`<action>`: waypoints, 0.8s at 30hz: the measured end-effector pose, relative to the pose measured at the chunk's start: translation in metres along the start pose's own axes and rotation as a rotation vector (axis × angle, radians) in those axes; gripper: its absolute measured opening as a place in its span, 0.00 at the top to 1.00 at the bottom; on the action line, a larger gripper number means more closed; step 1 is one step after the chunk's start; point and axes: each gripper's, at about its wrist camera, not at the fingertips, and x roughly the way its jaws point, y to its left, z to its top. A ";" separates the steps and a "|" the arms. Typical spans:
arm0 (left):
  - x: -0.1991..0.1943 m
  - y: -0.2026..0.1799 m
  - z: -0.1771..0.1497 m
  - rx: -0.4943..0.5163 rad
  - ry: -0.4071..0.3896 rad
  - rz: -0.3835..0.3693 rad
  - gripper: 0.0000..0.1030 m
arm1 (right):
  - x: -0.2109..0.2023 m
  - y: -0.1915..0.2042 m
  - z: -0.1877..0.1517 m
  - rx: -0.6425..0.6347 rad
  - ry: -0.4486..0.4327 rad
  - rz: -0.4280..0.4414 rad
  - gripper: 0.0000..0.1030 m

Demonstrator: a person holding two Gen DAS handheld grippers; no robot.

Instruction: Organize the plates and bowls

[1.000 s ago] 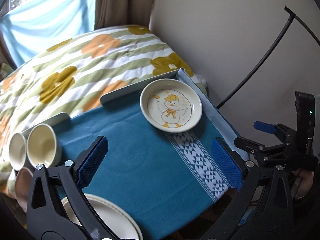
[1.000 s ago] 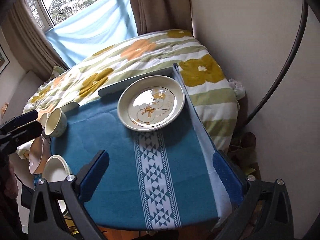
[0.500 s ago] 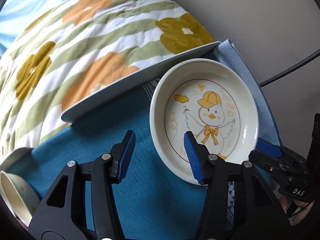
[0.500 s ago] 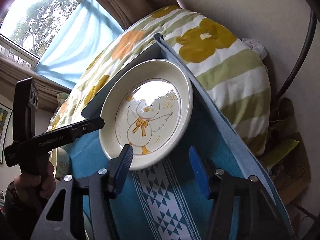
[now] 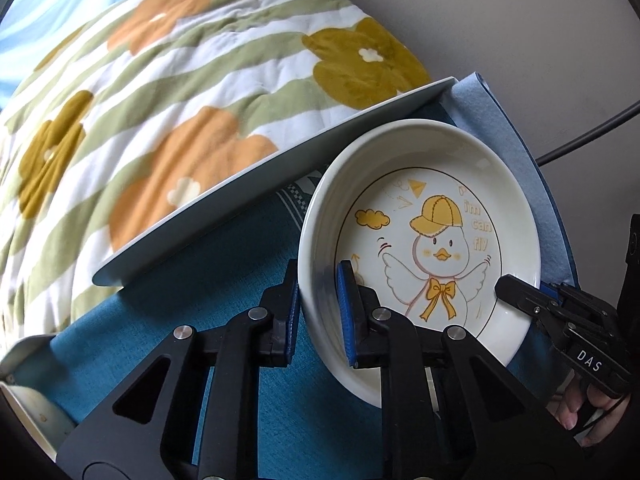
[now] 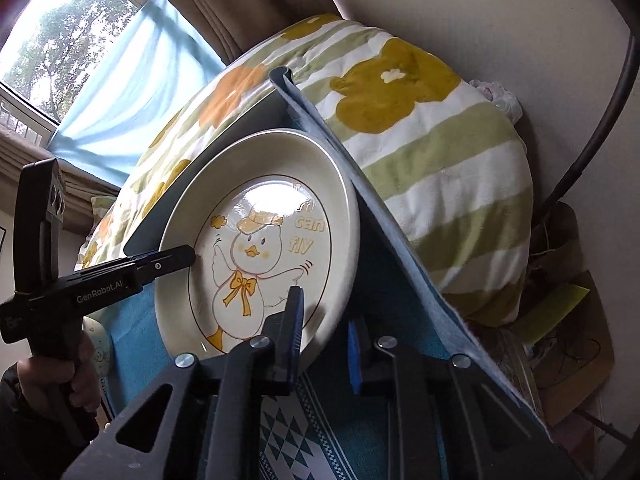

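Both grippers have dropped in from well above the table and their jaws have just been closing — each now pinches the rim of the duck plate (image 5: pixel 440 216). The left gripper (image 5: pixel 318 312) clamps the plate's left edge, one blue pad inside the rim and one outside; the right gripper (image 6: pixel 326 336) clamps the near right edge the same way. The plate sits on the blue cloth (image 5: pixel 224 288) at the table's far right corner (beside the floral quilt (image 5: pixel 168 92)), filling far more of both views than a second ago.
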 end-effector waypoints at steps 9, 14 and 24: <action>-0.030 -0.003 0.000 -0.002 -0.061 0.032 0.85 | -0.014 0.012 0.007 -0.093 -0.021 -0.005 0.83; -0.057 -0.003 -0.017 -0.010 -0.106 0.039 0.85 | -0.032 0.025 0.008 -0.145 -0.059 0.006 0.83; -0.148 0.006 -0.109 -0.104 -0.230 0.070 0.85 | -0.084 0.084 -0.032 -0.328 -0.134 0.088 0.83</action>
